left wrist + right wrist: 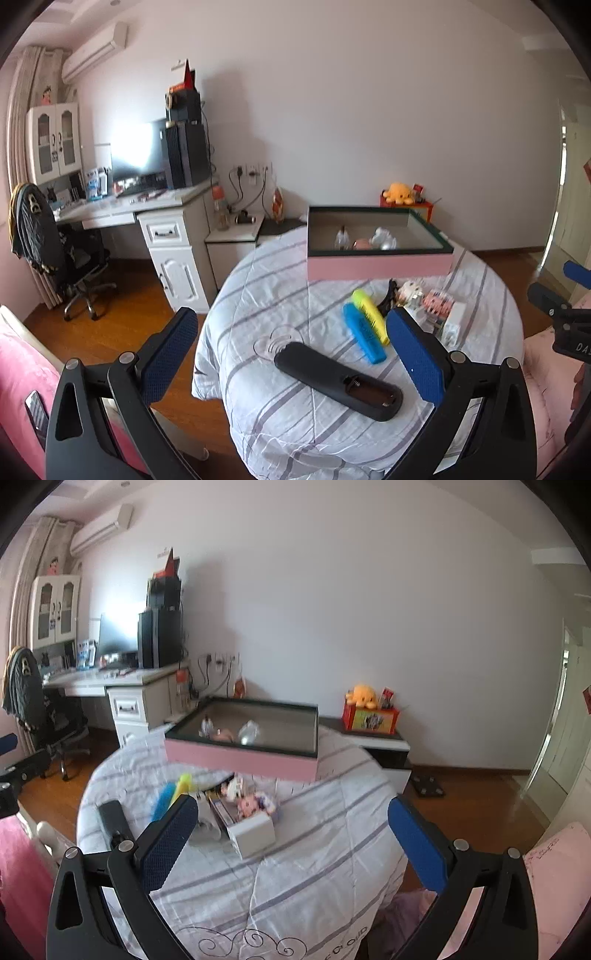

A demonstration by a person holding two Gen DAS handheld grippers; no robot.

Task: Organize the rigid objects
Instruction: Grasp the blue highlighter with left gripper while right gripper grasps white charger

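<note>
— How do the tools stand?
— The left tool [291, 354] is spread wide and empty above the black remote [338, 380]; the right tool [291, 842] is spread too, holding nothing.
— And the things?
— On the striped bench cover [266, 280]: remote, blue highlighter [364, 338] beside a yellow highlighter [369, 314], small figurines [245, 799]. The pink box [380, 266] sits behind them.

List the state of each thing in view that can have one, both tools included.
Left tool: open, holding nothing.
Right tool: open, holding nothing.
Remote: lying back up, battery cover off, compartment empty.
Pink box: open, no lid on, a few small items inside.
Blue highlighter: lying flat, cap on.
Yellow highlighter: lying flat beside the blue one.
White box: open, figurines at its far end.
</note>
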